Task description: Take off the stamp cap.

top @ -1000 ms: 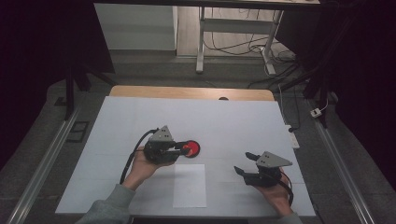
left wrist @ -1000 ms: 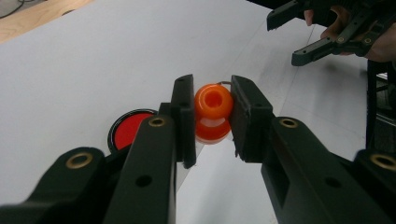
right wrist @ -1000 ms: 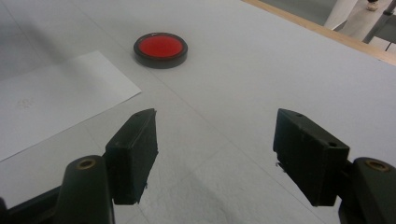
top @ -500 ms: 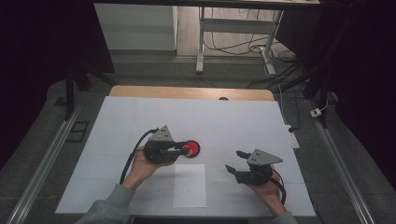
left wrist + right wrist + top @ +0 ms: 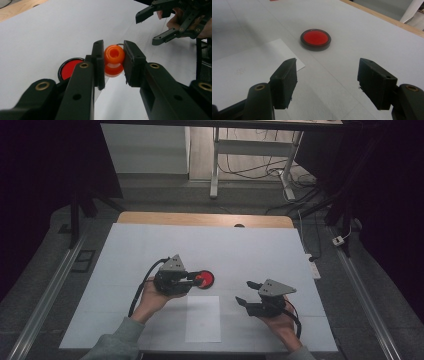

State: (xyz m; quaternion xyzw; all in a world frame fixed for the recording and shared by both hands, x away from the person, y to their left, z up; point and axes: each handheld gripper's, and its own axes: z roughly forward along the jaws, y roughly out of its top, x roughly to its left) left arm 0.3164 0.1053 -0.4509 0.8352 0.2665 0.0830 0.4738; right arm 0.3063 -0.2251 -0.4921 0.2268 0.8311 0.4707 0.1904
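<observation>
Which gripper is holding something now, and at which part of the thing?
The left gripper holds a small orange knob-like piece, clamped at its two sides. The right gripper stands open and holds nothing.

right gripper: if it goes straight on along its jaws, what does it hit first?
Likely the round red pad in its dark ring: the open right gripper points almost at it, over bare white table. The white paper sheet's corner lies just beside that line; depth unclear.

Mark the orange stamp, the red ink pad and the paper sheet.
Orange stamp [image 5: 114, 53], left gripper view: its rounded top.
Red ink pad [image 5: 315, 37], right gripper view: middle of its red face.
Paper sheet [image 5: 203, 319], high view: its middle.
</observation>
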